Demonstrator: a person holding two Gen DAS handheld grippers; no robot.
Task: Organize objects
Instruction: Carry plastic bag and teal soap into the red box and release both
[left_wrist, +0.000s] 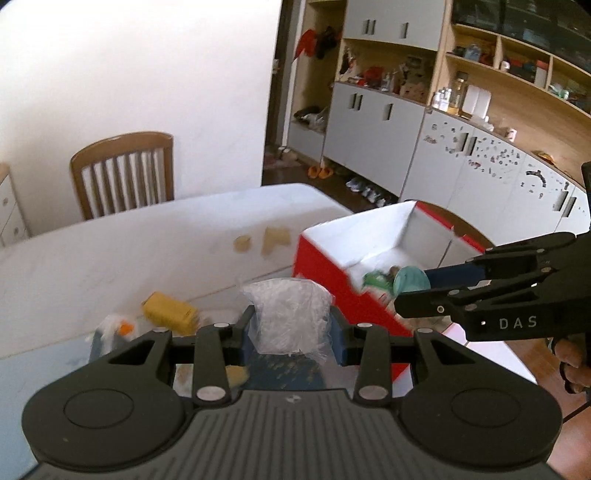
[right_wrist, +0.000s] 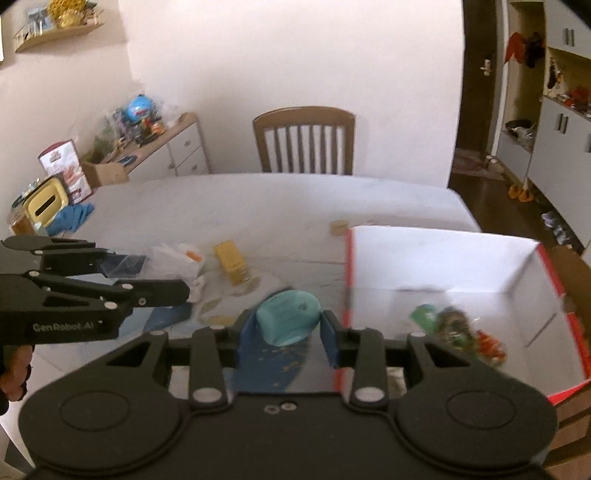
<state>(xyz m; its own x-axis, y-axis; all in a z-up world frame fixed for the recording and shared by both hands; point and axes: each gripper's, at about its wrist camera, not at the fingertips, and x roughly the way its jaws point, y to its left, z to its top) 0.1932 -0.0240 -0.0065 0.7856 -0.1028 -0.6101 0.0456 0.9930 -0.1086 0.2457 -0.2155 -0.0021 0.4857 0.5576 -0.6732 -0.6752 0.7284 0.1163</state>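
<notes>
Your right gripper (right_wrist: 284, 326) is clamping the teal soap-like block (right_wrist: 288, 320); your left gripper (left_wrist: 291, 328) is pinching a clear crinkled plastic bag (left_wrist: 290, 317). The red-sided, white-lined cardboard box (right_wrist: 436, 258) is sitting at the table's (right_wrist: 258, 206) right edge, nearer your right hand.

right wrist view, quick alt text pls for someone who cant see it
The right tongs grip a teal packet above a white table, beside an open red box holding a few small items. The left tongs enter from the left.

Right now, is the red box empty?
No, the right wrist view shows a green and a red packet lying on the white floor inside the red box.
</notes>
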